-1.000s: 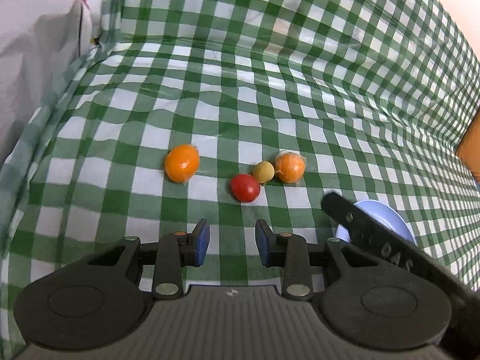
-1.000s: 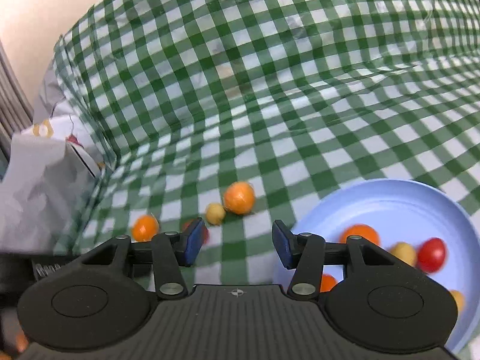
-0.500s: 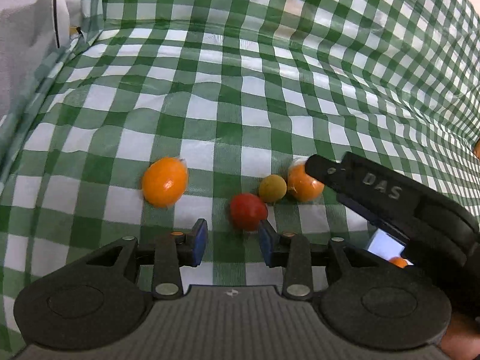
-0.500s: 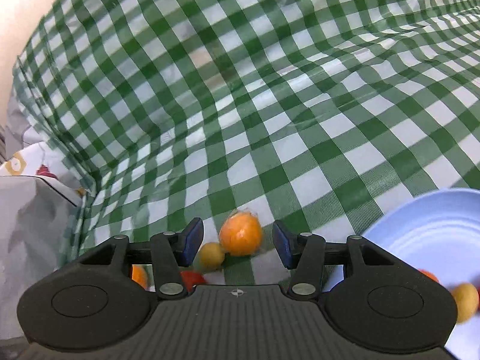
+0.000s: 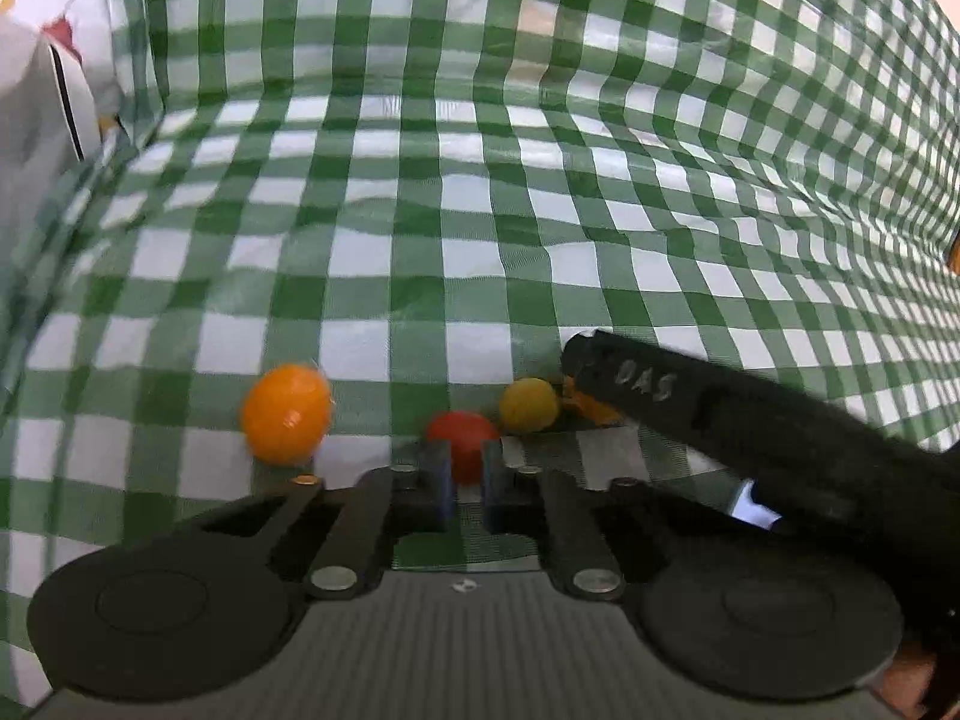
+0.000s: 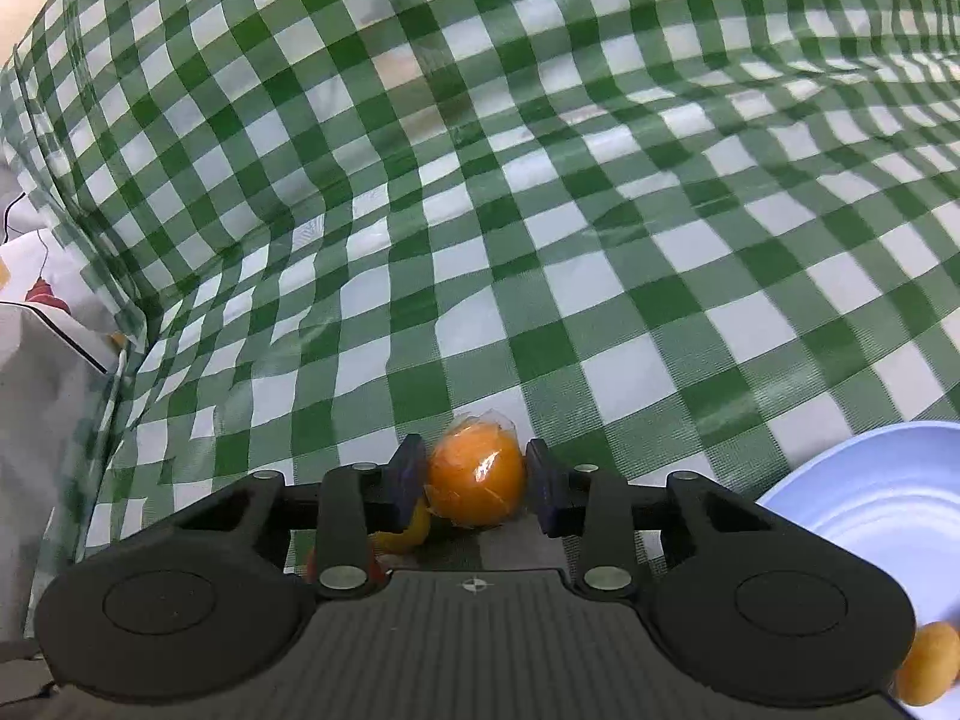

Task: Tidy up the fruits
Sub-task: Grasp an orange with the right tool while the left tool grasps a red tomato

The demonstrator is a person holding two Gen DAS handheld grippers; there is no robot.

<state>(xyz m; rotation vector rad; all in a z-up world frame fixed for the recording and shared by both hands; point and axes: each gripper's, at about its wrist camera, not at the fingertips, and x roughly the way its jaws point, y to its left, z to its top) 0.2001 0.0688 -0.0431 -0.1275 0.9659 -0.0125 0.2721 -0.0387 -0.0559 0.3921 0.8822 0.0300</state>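
Picking up is the step in hand: the left claw (image 5: 465, 474) is narrow around the red tomato (image 5: 461, 443) on the counter (image 5: 384, 276), and the right claw (image 6: 477, 489) is half-closed around the wrapped orange (image 6: 477, 486), pads almost touching it. Next, I think, each must squeeze gently, lift, and carry its fruit to the blue plate (image 6: 870, 510).

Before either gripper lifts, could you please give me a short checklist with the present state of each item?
1. Red tomato between the left gripper fingers: ok, closed on it.
2. Wrapped orange between the right gripper fingers: ok.
3. Right fingers touching the orange: cannot tell.
4. Yellow tomato clear of the right fingers: not ok, it sits against the left one.
5. Blue plate in reach: ok, beside the right gripper.
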